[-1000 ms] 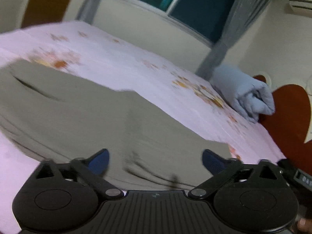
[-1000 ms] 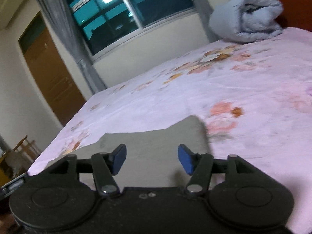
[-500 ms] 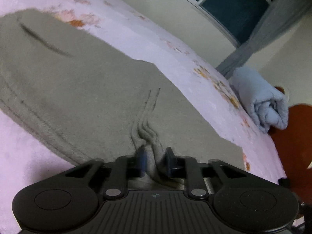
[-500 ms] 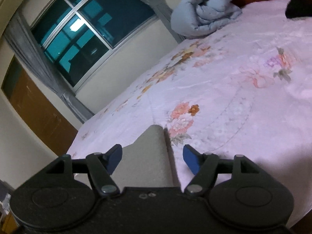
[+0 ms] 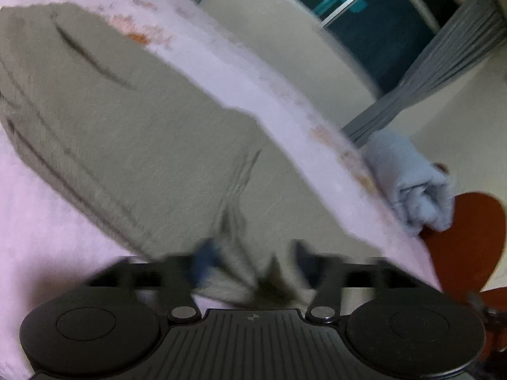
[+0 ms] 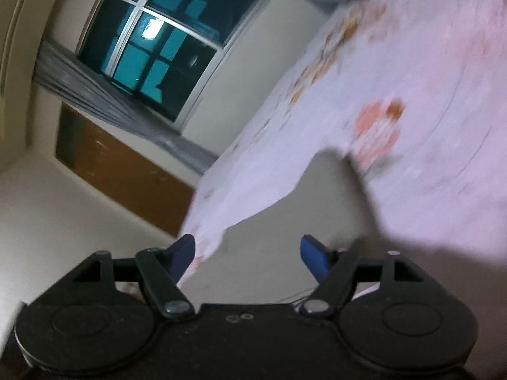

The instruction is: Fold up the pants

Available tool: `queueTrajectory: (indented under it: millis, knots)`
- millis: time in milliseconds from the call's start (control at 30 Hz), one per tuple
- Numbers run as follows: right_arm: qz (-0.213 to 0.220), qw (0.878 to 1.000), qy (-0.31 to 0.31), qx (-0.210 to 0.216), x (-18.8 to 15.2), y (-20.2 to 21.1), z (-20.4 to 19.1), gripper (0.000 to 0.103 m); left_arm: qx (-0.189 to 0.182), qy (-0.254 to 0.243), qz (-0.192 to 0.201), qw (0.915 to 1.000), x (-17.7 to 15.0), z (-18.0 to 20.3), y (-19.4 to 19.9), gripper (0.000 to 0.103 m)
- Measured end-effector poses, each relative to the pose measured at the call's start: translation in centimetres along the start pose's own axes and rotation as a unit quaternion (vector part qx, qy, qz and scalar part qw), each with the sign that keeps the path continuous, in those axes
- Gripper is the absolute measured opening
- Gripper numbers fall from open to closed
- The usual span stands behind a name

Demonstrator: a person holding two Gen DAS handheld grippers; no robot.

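Both views are motion-blurred and tilted. The surface is a bed with a pink floral sheet; the grey-green pants lie flat across it, filling most of the left wrist view, with a dark slit like a pocket opening toward their far left end and stitched seams along the near edge. The left gripper sits at the near edge of the pants with a bunched ridge of fabric rising between its blue pads; the jaws stand partly apart and blur hides whether the pads actually pinch the cloth, so I cannot tell its grip. The right gripper is over another stretch of the pants, jaws spread wide, fabric passing between and under the blue fingers with no contact visible. Room: a rolled light-blue blanket at the bed's far right corner, against a reddish-brown headboard. Beyond the bed's far edge a cream wall, a dark window with white mullions reflecting a ceiling light, grey curtains and a brown wooden door at the left of the right wrist view.
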State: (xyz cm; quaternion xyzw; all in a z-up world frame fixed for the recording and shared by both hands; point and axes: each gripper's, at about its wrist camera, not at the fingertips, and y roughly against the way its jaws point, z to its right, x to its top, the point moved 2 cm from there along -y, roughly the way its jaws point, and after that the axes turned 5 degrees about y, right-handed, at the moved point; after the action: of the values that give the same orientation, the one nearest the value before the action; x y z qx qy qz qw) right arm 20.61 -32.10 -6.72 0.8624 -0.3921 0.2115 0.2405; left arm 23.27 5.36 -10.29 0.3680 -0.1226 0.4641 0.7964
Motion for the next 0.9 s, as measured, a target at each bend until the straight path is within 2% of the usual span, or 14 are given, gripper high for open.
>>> queueTrajectory:
  millis: [67,133,200,267,333,367,433,467,500,567,633,667,700,900]
  knots:
    - [-0.026,0.999,-0.028,0.021,-0.8,-1.9,0.3,0.072,-0.005,-0.013,0.021,0.9997,0.4,0.4,1.3,0.103]
    - [-0.064,0.996,-0.057,0.014,-1.8,-4.0,1.5,0.071,-0.001,-0.032,0.03,0.999,0.9,0.8,2.2,0.103]
    - [-0.091,0.992,-0.079,-0.036,-2.8,-5.6,3.6,0.049,0.006,-0.034,0.033,0.9989,1.7,0.3,3.1,0.103]
    - [-0.085,0.989,-0.113,-0.031,-2.5,-5.4,4.6,0.048,0.019,-0.031,0.039,0.9986,2.4,-0.5,4.0,0.103]
    - [-0.068,0.991,-0.109,-0.025,-1.7,-4.2,3.7,0.064,0.026,-0.023,0.048,0.9983,3.1,-1.3,4.7,0.103]
    - [-0.049,0.994,-0.097,-0.018,-1.3,-3.3,3.0,0.079,0.031,-0.02,0.049,0.9981,3.3,-1.8,5.0,0.103]
    - [-0.03,0.996,-0.081,-0.021,-0.8,-2.1,2.7,0.08,0.042,-0.014,0.047,0.9979,3.4,-2.8,5.7,0.103]
    - [-0.035,0.996,-0.073,-0.045,-0.7,-2.1,3.2,0.076,0.048,-0.011,0.048,0.9976,3.5,-3.4,6.1,0.103]
    - [-0.044,0.994,-0.07,-0.074,-0.7,-2.2,4.3,0.058,0.052,-0.008,0.049,0.9974,3.5,-3.9,6.4,0.103]
    - [-0.05,0.992,-0.09,-0.073,-0.6,-2.1,5.7,0.053,0.061,0.002,0.049,0.9969,3.7,-5.1,6.7,0.103]
    - [-0.034,0.993,-0.093,-0.059,-0.2,-1.2,5.0,0.064,0.067,0.004,0.053,0.9963,4.0,-6.1,7.4,0.103]
    - [-0.015,0.995,-0.083,-0.053,0.1,-0.6,4.4,0.083,0.067,0.005,0.059,0.996,4.3,-6.7,7.9,0.103]
    - [0.006,0.996,-0.069,-0.049,0.4,0.2,3.8,0.088,0.063,0.009,0.068,0.9956,4.7,-7.4,8.6,0.103]
    - [0.024,0.998,-0.022,-0.051,1.7,1.4,2.7,0.088,0.082,0.039,0.098,0.9911,8.7,-12.1,9.8,0.103]
